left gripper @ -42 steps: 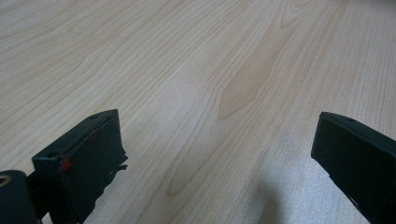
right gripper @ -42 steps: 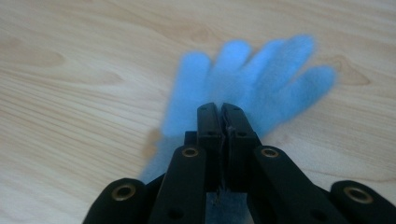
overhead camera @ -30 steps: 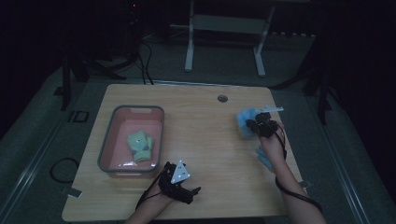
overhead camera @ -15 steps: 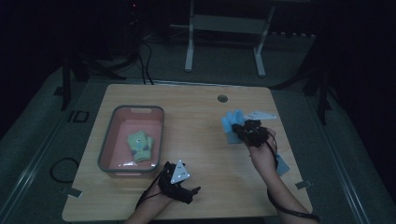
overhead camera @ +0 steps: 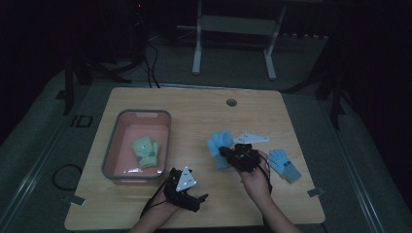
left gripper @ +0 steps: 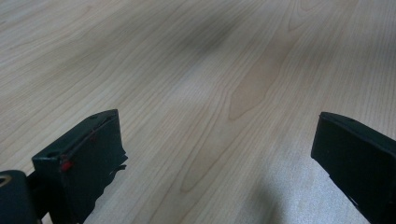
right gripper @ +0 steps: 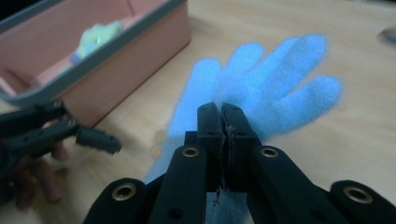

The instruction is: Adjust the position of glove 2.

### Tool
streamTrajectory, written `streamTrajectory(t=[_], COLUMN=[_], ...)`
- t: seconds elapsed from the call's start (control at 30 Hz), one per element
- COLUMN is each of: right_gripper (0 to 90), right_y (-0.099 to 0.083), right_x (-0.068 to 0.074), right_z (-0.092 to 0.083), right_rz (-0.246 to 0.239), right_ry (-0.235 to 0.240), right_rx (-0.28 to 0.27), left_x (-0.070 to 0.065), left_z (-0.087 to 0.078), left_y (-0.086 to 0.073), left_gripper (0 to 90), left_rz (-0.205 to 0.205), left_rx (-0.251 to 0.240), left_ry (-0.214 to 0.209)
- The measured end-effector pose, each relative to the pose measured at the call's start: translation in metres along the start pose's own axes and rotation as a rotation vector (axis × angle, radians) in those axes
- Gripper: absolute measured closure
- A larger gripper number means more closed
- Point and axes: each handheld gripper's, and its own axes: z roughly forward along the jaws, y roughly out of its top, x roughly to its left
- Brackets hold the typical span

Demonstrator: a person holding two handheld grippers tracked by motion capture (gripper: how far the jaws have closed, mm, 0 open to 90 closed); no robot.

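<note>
Blue glove [right gripper: 261,88]: fluffy, light blue knit, five fingers spread, flat and limp; pinched at the cuff end, fingers pointing away from the jaws.
Glove location: mid-table in the high view [overhead camera: 219,145], between the pink tray [overhead camera: 112,154] and a second blue glove [overhead camera: 284,165].
Right gripper [right gripper: 221,114]: jaws pressed together on the glove's fabric.
Left gripper [left gripper: 215,154]: jaws stood wide apart over bare wooden table [left gripper: 196,70], nothing between them.
Tray contents: one green glove [overhead camera: 146,152] lying inside.
Grey plate [overhead camera: 251,139]: beside the held glove.
</note>
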Motion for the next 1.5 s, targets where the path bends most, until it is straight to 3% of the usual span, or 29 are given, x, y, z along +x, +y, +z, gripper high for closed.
streamTrajectory(t=[0.23, 0.43, 0.7, 0.97, 1.2, 1.5], right_gripper=[87.2, 86.6, 82.5, 71.3, 54.3, 56.8], right_y=[-0.028, -0.044, -0.059, -0.058, -0.052, -0.046], right_x=[-0.001, -0.008, -0.014, -0.012, -0.022, -0.036], right_z=[0.025, 0.043, 0.057, 0.055, 0.045, 0.029], right_rz=[0.048, 0.053, 0.049, 0.024, -0.01, -0.055], right_ry=[0.004, -0.036, -0.051, -0.047, -0.022, 0.002], right_rx=[0.073, 0.134, 0.187, 0.178, 0.185, 0.19], left_x=[-0.002, -0.005, -0.005, -0.007, -0.004, -0.004], left_z=[0.002, 0.001, 0.0, 0.0, 0.0, 0.001], left_y=[-0.002, -0.002, -0.002, -0.002, -0.003, -0.003], left_gripper=[2.6, 2.6, 2.6, 2.6, 2.6, 2.6], left_rz=[0.003, 0.017, 0.018, 0.02, 0.004, 0.011], left_rx=[-0.002, -0.007, -0.006, -0.005, -0.009, -0.004], left_ry=[-0.006, -0.008, -0.011, -0.021, -0.026, -0.027])
